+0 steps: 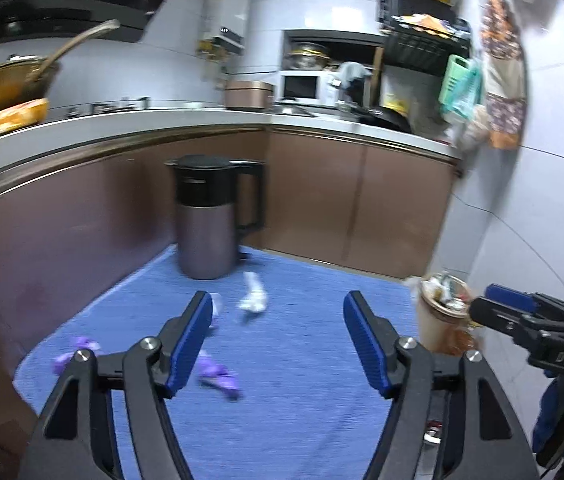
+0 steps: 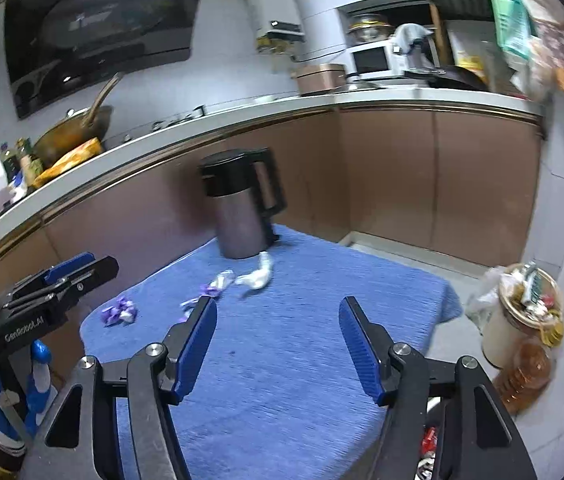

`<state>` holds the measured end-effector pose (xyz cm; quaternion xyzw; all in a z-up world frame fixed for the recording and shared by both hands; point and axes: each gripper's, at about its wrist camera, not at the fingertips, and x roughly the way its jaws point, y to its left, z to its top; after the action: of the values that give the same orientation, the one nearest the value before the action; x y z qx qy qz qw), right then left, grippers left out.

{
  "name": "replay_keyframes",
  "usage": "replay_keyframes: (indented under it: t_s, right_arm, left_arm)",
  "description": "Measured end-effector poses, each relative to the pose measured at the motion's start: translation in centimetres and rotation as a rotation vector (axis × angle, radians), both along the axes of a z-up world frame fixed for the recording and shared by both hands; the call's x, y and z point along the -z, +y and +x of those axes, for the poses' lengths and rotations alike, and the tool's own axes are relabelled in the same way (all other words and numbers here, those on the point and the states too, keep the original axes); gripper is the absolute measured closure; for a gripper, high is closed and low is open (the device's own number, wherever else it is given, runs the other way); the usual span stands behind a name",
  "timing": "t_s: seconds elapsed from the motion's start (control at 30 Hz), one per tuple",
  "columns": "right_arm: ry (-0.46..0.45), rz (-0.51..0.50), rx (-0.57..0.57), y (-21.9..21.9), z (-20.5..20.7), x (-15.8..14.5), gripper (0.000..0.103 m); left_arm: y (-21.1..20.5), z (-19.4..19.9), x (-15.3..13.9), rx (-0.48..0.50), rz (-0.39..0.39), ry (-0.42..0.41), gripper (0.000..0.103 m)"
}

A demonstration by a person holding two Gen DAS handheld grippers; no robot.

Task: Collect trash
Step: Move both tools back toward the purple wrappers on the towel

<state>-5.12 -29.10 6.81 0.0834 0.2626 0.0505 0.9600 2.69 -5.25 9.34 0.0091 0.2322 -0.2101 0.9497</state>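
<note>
1. Blue cloth [image 1: 302, 360], covering a table top; bears every item below except the bin. Kitchen cabinets stand behind it.

2. Kettle [image 1: 205, 216], grey body, black lid and handle, upright at the 12 o'clock edge of the cloth. Not trash by appearance.

3. Waste bin [image 2: 522, 320], cream-sided, off the cloth at about 3 o'clock, already heaped with rubbish to the rim. Judged the destination.

4. Left gripper [image 1: 277, 340], blue pads spread wide apart, nothing between them; hovers over the near half of the cloth.

5. Right gripper [image 2: 277, 344], likewise spread wide and empty, over the near centre of the cloth.

6. White crumpled tissue [image 1: 253, 296], just in front of the kettle, toward 12 o'clock. Judged very light and soft; will crush freely, so pinch across its bunched middle.

7. Purple wrappers [image 2: 119, 311], several scraps strewn from 9 to 11 o'clock; another lies by the left pad [image 1: 217, 376]. Probably thin foil or film: light, crinkly, somewhat slippery, lying flat. Take each at a raised twisted end rather than a flat face, so the pads do not pinch up the cloth.

8. Silvery wrapper [image 2: 223, 280], between the purple scraps and the tissue, at about 11 o'clock. Handling as item 7.
</note>
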Motion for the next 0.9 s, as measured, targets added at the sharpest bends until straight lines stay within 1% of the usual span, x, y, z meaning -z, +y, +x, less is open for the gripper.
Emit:
replay_keyframes:
  t_s: [0.07, 0.17, 0.23, 0.33, 0.53, 0.6, 0.8, 0.9]
  right_arm:
    - [0.011, -0.009, -0.028, 1.7, 0.9, 0.2, 0.040]
    - [0.032, -0.019, -0.068, 3.7, 2.2, 0.9, 0.039]
    - [0.055, -0.026, -0.099, 5.2, 3.6, 1.7, 0.039]
    - [0.086, -0.029, -0.134, 6.8, 5.2, 3.1, 0.039]
    - [0.160, -0.041, -0.209, 10.5, 9.3, 6.3, 0.038]
    - [0.191, -0.050, -0.238, 11.8, 10.9, 7.7, 0.038]
    - [0.283, -0.049, -0.303, 14.8, 14.8, 12.1, 0.038]
    - [0.314, -0.054, -0.325, 16.2, 16.4, 13.9, 0.038]
  left_arm:
    - [2.3, 1.0, 0.6, -0.037, 0.007, 0.005, 0.034]
    - [5.5, 2.8, 2.0, -0.096, 0.013, 0.027, 0.033]
    - [7.4, 3.9, 2.9, -0.126, 0.014, 0.041, 0.033]
    - [10.3, 5.5, 4.5, -0.186, 0.039, 0.054, 0.033]
    - [15.1, 9.4, 8.9, -0.280, 0.087, 0.117, 0.033]
    - [16.1, 10.9, 10.4, -0.311, 0.108, 0.141, 0.033]
    - [17.7, 15.0, 14.8, -0.349, 0.163, 0.228, 0.033]
    - [18.5, 16.4, 16.3, -0.359, 0.161, 0.265, 0.033]
